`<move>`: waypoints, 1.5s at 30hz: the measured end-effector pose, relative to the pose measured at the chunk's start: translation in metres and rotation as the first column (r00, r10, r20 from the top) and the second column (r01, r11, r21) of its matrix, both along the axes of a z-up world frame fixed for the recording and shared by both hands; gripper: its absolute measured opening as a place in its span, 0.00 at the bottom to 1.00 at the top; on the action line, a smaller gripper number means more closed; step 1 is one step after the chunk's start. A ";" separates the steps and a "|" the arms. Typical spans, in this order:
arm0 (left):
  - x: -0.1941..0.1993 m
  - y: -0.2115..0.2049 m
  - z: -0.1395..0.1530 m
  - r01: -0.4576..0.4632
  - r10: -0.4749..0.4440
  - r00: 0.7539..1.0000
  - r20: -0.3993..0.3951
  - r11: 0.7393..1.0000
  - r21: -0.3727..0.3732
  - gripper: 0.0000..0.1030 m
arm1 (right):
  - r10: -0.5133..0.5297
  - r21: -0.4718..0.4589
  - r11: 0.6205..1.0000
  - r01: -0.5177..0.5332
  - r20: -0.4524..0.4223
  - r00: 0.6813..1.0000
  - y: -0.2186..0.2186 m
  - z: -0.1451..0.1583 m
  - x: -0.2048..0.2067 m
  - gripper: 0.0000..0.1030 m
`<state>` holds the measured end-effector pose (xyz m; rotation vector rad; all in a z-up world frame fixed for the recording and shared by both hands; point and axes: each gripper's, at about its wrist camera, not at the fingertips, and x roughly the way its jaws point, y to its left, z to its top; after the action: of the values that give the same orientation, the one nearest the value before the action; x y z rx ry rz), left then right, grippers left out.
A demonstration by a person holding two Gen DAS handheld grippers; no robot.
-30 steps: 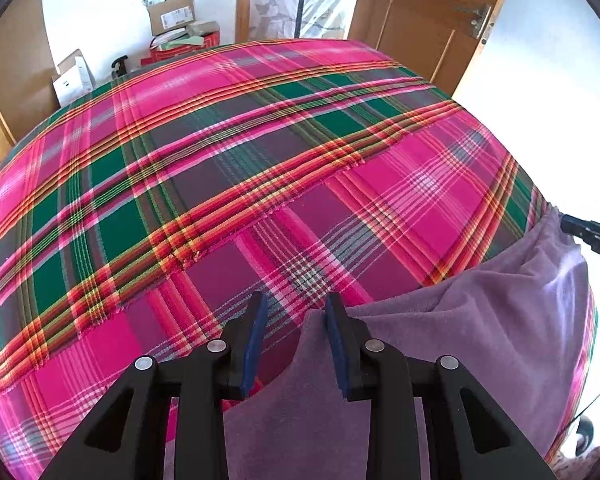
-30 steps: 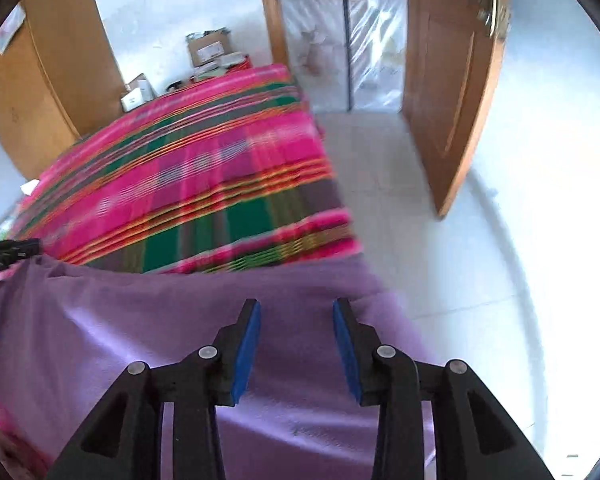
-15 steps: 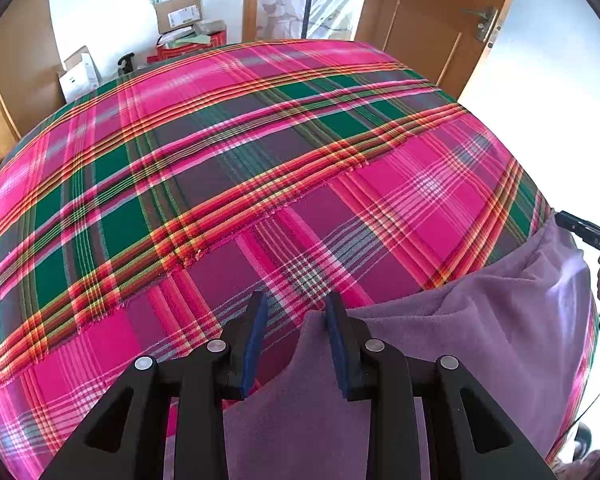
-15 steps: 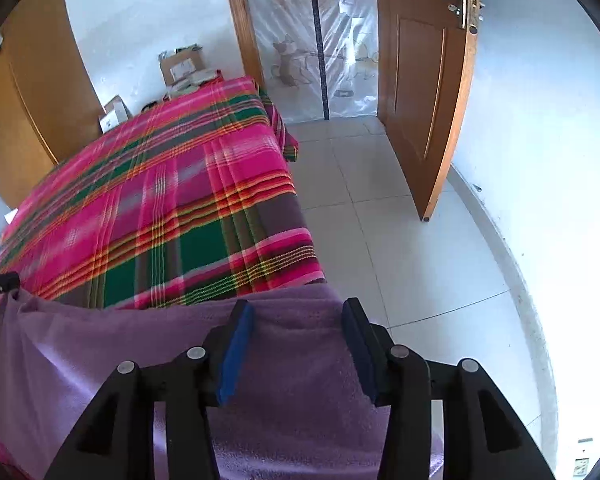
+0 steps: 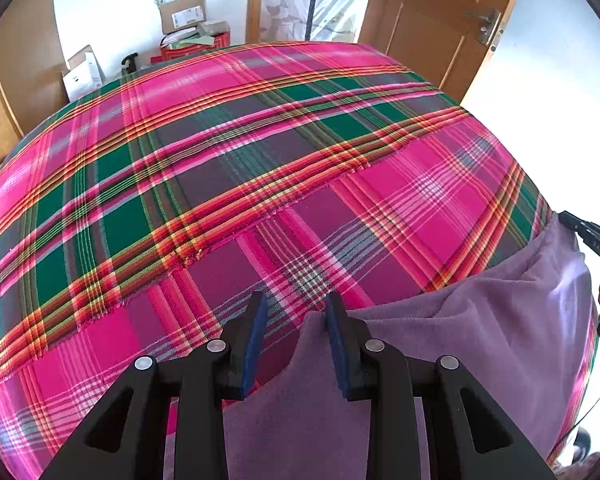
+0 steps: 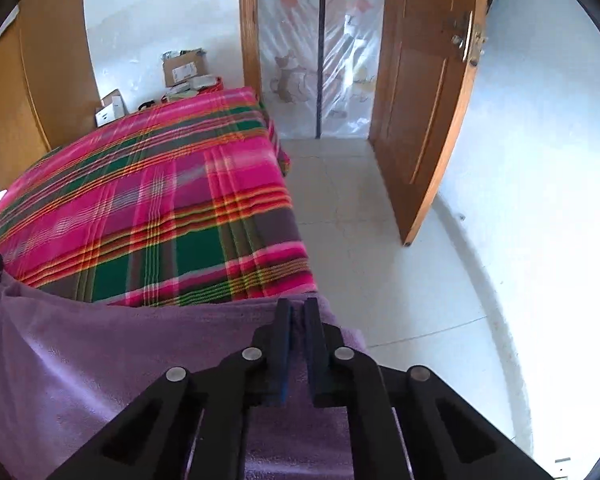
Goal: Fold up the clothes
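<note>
A purple fleece garment (image 5: 480, 328) lies over the near end of a bed with a pink, green and orange plaid cover (image 5: 228, 168). My left gripper (image 5: 294, 312) is open, its jaws astride one raised corner of the garment, which rests against the right pad. My right gripper (image 6: 298, 312) is shut on the garment's (image 6: 120, 352) other top edge at the bed's right corner. The right gripper also shows at the right edge of the left wrist view (image 5: 592, 236).
The bed's plaid cover (image 6: 160, 200) runs away from me. White tiled floor (image 6: 380, 240) lies right of the bed. An open wooden door (image 6: 424, 100) stands beyond it. Cardboard boxes (image 5: 182, 12) sit past the far end. A wooden wardrobe (image 6: 28, 92) stands at left.
My right gripper has closed from open onto the garment's edge and its view has steadied. The left gripper has stayed open at the other corner.
</note>
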<state>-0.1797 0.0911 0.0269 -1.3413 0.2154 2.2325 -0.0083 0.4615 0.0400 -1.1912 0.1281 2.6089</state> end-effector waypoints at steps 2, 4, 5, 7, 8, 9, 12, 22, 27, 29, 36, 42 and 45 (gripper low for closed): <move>0.000 0.000 0.000 -0.001 0.001 1.000 0.001 1.000 0.000 0.30 | -0.032 0.010 0.999 0.032 -0.036 0.999 0.004 0.006 0.000 0.05; 0.000 0.000 0.000 -0.001 0.001 1.000 -0.001 1.000 0.001 0.30 | -0.049 -0.006 0.999 0.049 -0.044 0.998 0.009 0.008 -0.001 0.05; 0.000 0.000 0.000 -0.002 0.002 1.000 -0.002 1.000 0.002 0.30 | -0.049 -0.011 0.999 0.048 -0.031 0.998 0.011 0.006 -0.003 0.05; 0.000 0.000 0.000 -0.003 0.003 1.000 -0.003 1.000 0.005 0.30 | -0.052 -0.011 0.999 0.052 -0.007 0.999 0.013 0.002 -0.006 0.05; 0.000 -0.001 0.000 -0.003 0.004 1.000 -0.003 1.000 0.008 0.30 | -0.056 -0.006 0.998 0.056 -0.002 0.998 0.012 0.001 -0.007 0.05; 0.000 -0.001 0.000 -0.005 0.005 1.000 -0.002 1.000 0.010 0.30 | -0.061 -0.001 0.998 0.061 0.002 0.998 0.012 0.000 -0.008 0.05; 0.000 -0.001 -0.001 -0.005 0.005 1.000 -0.002 1.000 0.011 0.30 | -0.074 0.015 0.997 0.073 0.015 0.997 0.012 -0.002 -0.010 0.05; 0.000 -0.003 -0.001 -0.008 0.008 1.000 -0.007 1.000 0.021 0.30 | -0.124 0.028 0.992 0.122 0.052 0.991 0.015 -0.005 -0.014 0.05; 0.001 -0.003 -0.001 -0.014 0.014 1.000 -0.007 1.000 0.021 0.30 | -0.150 0.045 0.988 0.147 0.060 0.987 0.012 -0.004 -0.015 0.05; 0.001 -0.004 -0.001 -0.015 0.015 1.000 -0.007 1.000 0.023 0.30 | -0.157 0.062 0.986 0.153 0.055 0.986 0.010 0.000 -0.015 0.05; 0.000 -0.005 -0.001 -0.020 0.021 1.000 -0.006 0.999 0.029 0.30 | -0.164 -0.019 0.986 0.165 0.063 0.985 0.020 -0.003 -0.010 0.07; -0.002 -0.008 0.000 -0.042 0.040 0.999 0.034 0.998 0.046 0.30 | -0.232 -0.103 0.967 0.233 0.023 0.973 0.037 0.012 0.019 0.21; 0.004 -0.012 0.001 -0.055 0.051 0.997 0.055 0.996 0.069 0.30 | -0.275 -0.192 0.942 0.275 0.024 0.961 0.051 0.009 0.041 0.23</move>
<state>-0.1755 0.0795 0.0280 -1.3818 0.0825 2.2232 0.0327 0.5124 0.0487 -1.1372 0.5216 2.3933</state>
